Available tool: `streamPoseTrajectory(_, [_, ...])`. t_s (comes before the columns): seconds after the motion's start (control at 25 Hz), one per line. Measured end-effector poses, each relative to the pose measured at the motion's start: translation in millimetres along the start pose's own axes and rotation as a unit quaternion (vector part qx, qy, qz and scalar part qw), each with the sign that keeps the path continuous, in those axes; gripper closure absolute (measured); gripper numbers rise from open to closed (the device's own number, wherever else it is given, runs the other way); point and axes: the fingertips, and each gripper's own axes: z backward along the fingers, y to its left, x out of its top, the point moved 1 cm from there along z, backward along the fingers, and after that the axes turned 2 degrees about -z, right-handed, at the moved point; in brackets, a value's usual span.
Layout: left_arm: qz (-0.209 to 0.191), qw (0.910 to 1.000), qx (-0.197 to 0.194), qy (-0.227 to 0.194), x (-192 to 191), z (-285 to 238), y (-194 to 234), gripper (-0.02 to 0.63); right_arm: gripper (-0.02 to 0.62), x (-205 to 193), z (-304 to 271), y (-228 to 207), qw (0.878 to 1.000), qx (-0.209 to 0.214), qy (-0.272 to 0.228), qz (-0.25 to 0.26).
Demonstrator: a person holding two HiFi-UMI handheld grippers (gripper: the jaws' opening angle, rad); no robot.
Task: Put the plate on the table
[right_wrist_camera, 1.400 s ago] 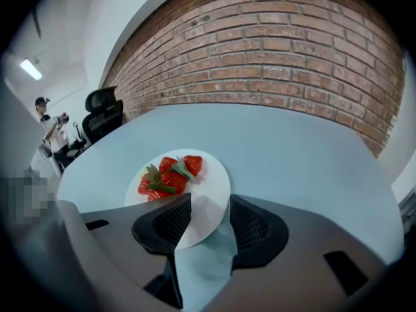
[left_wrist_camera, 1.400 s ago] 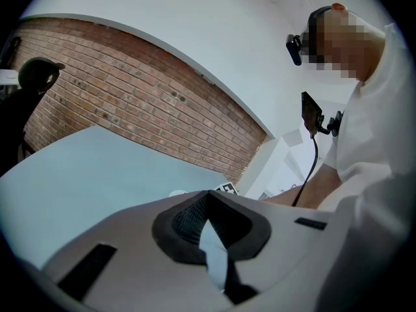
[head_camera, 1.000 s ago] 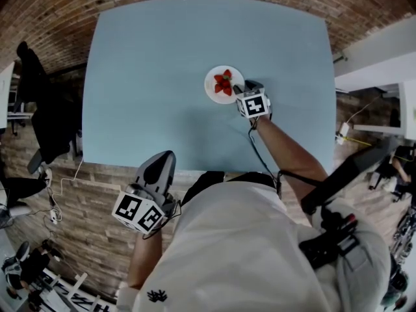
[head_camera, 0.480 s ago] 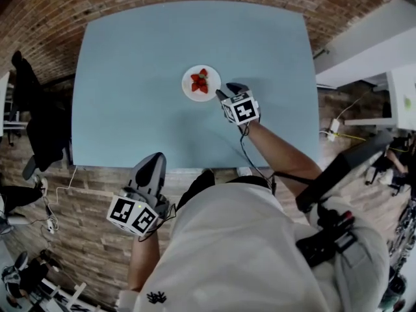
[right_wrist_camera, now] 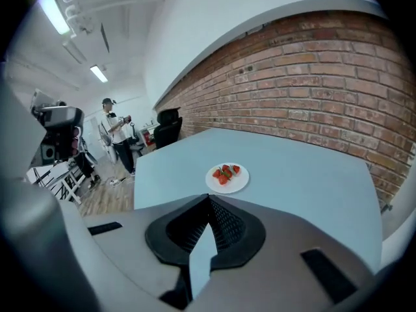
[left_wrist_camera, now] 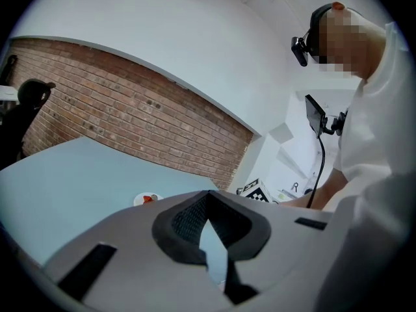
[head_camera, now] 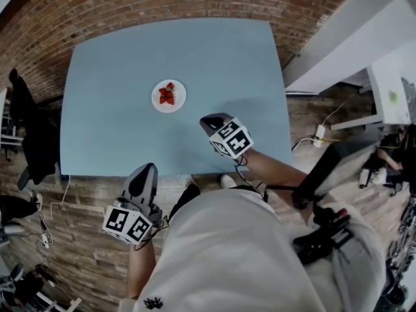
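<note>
Blue table point(head_camera: 110, 64): carrying the plate.
Left gripper point(head_camera: 145, 169): off the near edge, jaws pressed together, empty.
White plate point(head_camera: 177, 100): flat on the table, strawberries point(head_camera: 167, 95) on top, untouched.
Right gripper point(head_camera: 207, 122): well apart from the plate, jaws closing together on nothing.
Progress: placing apparently done; nothing left.

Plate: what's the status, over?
Left hand-held gripper shut, empty. Right hand-held gripper shut, empty. Plate on table, strawberries on it, apart from both. Nothing in the way.
</note>
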Motion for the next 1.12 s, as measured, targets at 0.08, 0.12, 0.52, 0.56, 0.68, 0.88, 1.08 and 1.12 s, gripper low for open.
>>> streamPoseTrajectory(0.08, [-0.001,1.0,0.008,-0.002,-4,4,-17,0.604,0.589,-3,24,10,1.0,0.015,-0.008,0.009])
streamPoseTrajectory(0.12, [-0.001,0.9999,0.012,-0.003,-6,6,-25,0.604,0.588,-4,37,15,1.0,0.023,-0.011,0.013])
streamPoseTrajectory(0.52, [0.004,0.9988,0.045,-0.017,-30,11,-95,0.604,0.589,-4,131,39,0.993,0.084,-0.049,0.072])
streamPoseTrajectory(0.56, [0.005,0.9987,0.048,-0.019,-33,12,-100,0.605,0.589,-5,138,41,0.992,0.088,-0.051,0.078])
streamPoseTrajectory(0.68, [0.01,0.9981,0.057,-0.023,-40,17,-113,0.605,0.588,-3,158,49,0.989,0.103,-0.063,0.086])
streamPoseTrajectory(0.88, [0.012,0.9974,0.067,-0.025,-54,19,-130,0.604,0.589,-6,184,59,0.985,0.118,-0.074,0.102])
streamPoseTrajectory(1.08, [0.011,0.9975,0.065,-0.026,-62,15,-146,0.604,0.589,-13,203,62,0.983,0.128,-0.082,0.107])
streamPoseTrajectory(1.12, [0.011,0.9975,0.064,-0.026,-62,14,-149,0.604,0.589,-13,206,62,0.982,0.13,-0.083,0.108])
